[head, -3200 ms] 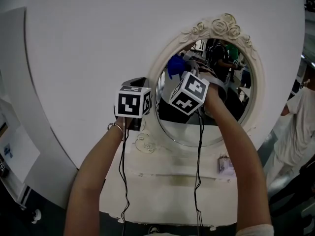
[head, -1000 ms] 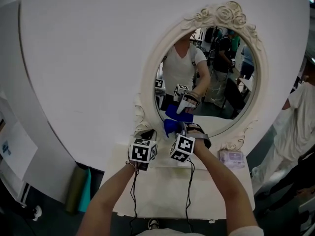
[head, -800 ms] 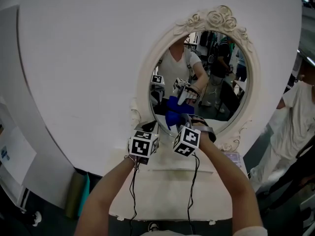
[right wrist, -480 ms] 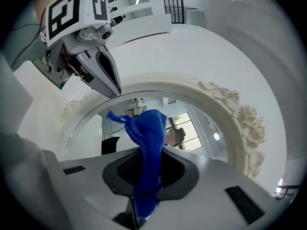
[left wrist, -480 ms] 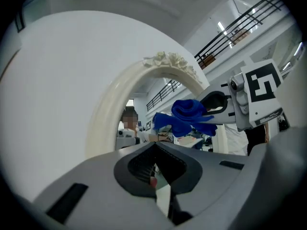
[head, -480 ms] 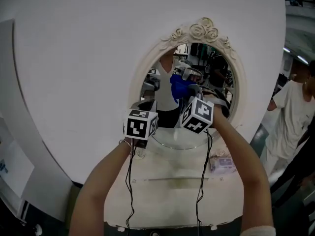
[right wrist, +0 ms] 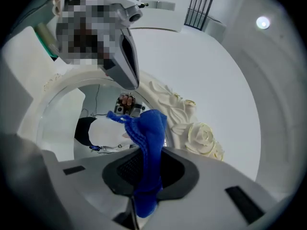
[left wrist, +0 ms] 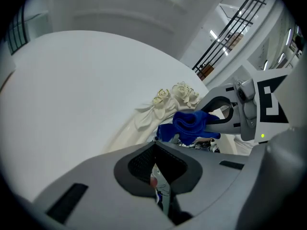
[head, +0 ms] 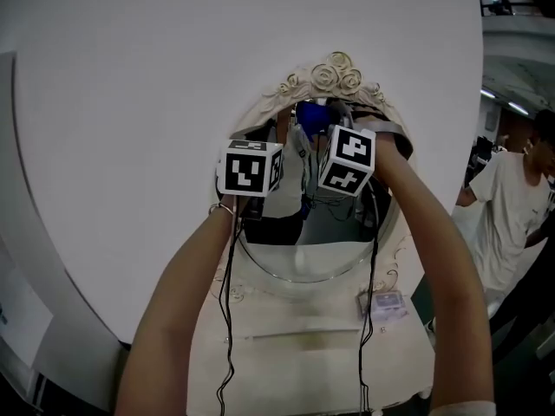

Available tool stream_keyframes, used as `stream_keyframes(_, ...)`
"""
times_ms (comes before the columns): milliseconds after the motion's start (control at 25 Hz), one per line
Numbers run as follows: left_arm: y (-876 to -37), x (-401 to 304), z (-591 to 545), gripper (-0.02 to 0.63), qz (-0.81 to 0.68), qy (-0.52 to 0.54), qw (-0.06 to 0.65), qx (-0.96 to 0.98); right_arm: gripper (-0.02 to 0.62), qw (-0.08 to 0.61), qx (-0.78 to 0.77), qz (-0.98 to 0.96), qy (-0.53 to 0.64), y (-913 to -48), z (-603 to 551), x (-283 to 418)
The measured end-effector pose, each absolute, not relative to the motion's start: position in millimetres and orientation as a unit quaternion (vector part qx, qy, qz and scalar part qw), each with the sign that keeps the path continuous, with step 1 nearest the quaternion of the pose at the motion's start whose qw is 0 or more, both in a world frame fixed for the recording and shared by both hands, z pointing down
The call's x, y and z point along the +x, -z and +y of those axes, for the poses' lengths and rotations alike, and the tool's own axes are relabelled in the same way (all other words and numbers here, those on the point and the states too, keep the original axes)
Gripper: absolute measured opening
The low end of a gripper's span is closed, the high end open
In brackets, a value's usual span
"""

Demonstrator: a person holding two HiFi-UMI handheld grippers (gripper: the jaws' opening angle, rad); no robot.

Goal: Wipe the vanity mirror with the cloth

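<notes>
In the left gripper view, the left hand-held gripper [left wrist: 156, 169] has its jaws together with nothing between them. It points up along the rose-carved frame [left wrist: 168, 99], apparently idle and out of the wiping path. Just past it, the right hand-held gripper [left wrist: 225, 121] carries the blue cloth [left wrist: 189, 123].

In the right gripper view, the jaws are clamped on the cloth's lower end. The loose bunch stands up beyond the jaw tips, so fabric rather than plastic probably meets the vanity mirror [right wrist: 62, 119]. The bunch sits just beside the carved roses, at the glass's upper edge.

In the head view, both arms reach high across the oval mirror above the counter [head: 303, 354]. The cloth shows as a blue patch just under the crest. Judging by that, the top of the glass is being wiped.
</notes>
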State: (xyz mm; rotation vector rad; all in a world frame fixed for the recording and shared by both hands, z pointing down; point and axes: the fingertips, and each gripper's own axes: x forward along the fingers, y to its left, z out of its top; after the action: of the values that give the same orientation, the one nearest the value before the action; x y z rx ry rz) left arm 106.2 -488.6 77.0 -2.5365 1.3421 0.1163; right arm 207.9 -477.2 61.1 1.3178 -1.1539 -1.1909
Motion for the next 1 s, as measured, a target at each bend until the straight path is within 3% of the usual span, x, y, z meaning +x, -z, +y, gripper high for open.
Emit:
stream_keyframes(480, -61, 114, -494, 0.003, 0.457, -0.053, 0.148, -0.875, 0.066, 0.514, 0.529, -0.428, 0.522, -47, -487, 208)
stream_keyframes(1000, -126, 117, -497, 0.003, 0.459, -0.023, 0.116, -0.881, 0.066, 0.523, 0.514, -0.461, 0.499, -102, -489, 205)
